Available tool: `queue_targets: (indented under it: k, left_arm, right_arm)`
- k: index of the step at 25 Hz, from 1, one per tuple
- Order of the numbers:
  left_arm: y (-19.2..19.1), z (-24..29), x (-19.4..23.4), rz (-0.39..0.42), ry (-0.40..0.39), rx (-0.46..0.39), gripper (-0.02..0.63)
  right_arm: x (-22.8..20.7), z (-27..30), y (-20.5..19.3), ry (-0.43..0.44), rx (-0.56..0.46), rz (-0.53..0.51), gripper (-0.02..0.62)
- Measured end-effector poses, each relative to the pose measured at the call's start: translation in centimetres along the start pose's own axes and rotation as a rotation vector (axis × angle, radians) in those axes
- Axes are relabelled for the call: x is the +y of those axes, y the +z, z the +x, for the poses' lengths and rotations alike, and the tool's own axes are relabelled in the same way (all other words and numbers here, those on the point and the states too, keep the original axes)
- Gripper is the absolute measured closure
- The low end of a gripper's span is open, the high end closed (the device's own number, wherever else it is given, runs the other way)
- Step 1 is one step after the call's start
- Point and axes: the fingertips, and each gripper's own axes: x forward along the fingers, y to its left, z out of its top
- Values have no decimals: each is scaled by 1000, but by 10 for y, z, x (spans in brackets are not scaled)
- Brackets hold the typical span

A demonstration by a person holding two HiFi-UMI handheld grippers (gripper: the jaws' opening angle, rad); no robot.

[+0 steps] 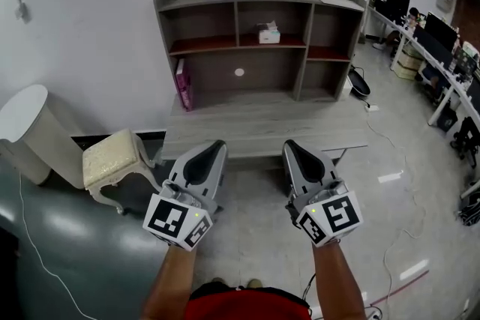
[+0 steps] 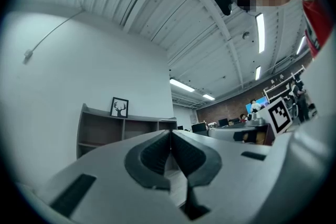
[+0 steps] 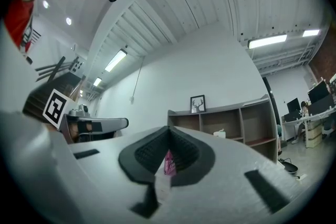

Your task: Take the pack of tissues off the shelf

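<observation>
Both grippers are held out low in front of the person, side by side and tilted a little upward. The left gripper [image 1: 214, 150] has its jaws closed tip to tip with nothing between them. The right gripper [image 1: 294, 150] is closed in the same way. The pink sliver in the gap below its tips in the right gripper view is no catch: it is the pink box [image 1: 182, 83] standing far off at the left end of the desk [image 1: 262, 127].

Past the desk stands the shelf unit [image 1: 300, 49]. The pack of tissues [image 1: 269, 34] sits in its upper row, in the middle compartment, on the reddish board. From the grippers it lies straight ahead and higher, well apart, with the whole desk top between them.

Sideways the pack is a little right of centre, so the right gripper looks the nearer of the two. It also shows in the right gripper view, right of the jaws.

The pack is too small to be sure, but its long side seems to run along the shelf.
</observation>
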Motion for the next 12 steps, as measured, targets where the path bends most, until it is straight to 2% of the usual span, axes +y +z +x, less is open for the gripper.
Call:
queue_targets:
  k: [6,12]
  left_arm:
    - [-8,19,-16,15,15,12,595]
    - [-11,47,-3,27,25,2,595]
  right_arm:
    - [-32,-4,-9,-5,9,14,591]
    - [-53,22,-13,0,2,15,591]
